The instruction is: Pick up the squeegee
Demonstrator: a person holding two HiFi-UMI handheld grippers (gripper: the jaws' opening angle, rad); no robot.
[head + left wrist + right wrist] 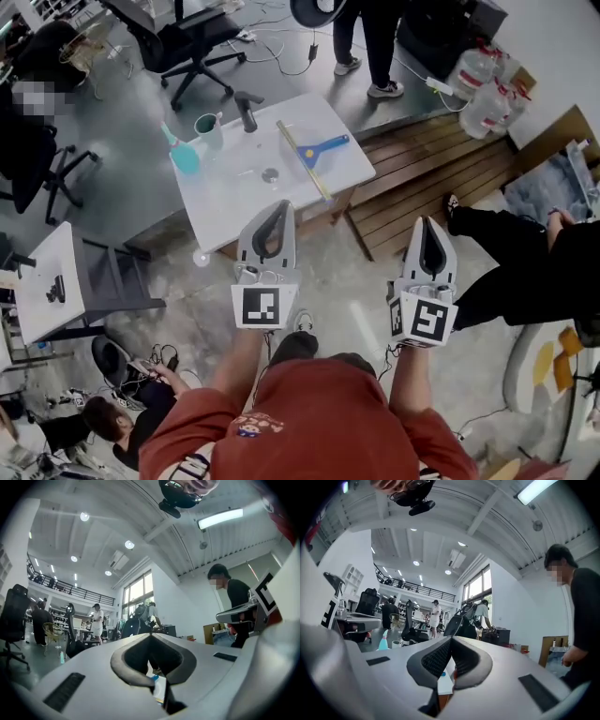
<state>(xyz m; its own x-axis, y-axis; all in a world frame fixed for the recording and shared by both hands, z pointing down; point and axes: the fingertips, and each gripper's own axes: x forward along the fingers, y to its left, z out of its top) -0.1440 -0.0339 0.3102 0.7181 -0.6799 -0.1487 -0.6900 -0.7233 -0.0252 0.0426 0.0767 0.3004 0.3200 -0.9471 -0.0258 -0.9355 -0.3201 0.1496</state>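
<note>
The squeegee (316, 154), with a blue handle and a long pale-yellow blade, lies flat on the right half of a white table (225, 202) in the head view. My left gripper (279, 208) is held in the air at the table's near edge, short of the squeegee, its jaws shut with nothing between them. My right gripper (429, 226) hovers over the floor to the right of the table, also shut and empty. In the left gripper view (150, 635) and the right gripper view (451, 639) the jaw tips meet, pointing out across the room.
On the table stand a teal spray bottle (183, 156), a mug (208, 128) and a black faucet-like piece (247, 110). A wooden pallet (441, 173) lies right of the table. People stand behind the table (370, 47) and at the right (525, 267). A small white table (42, 281) is at left.
</note>
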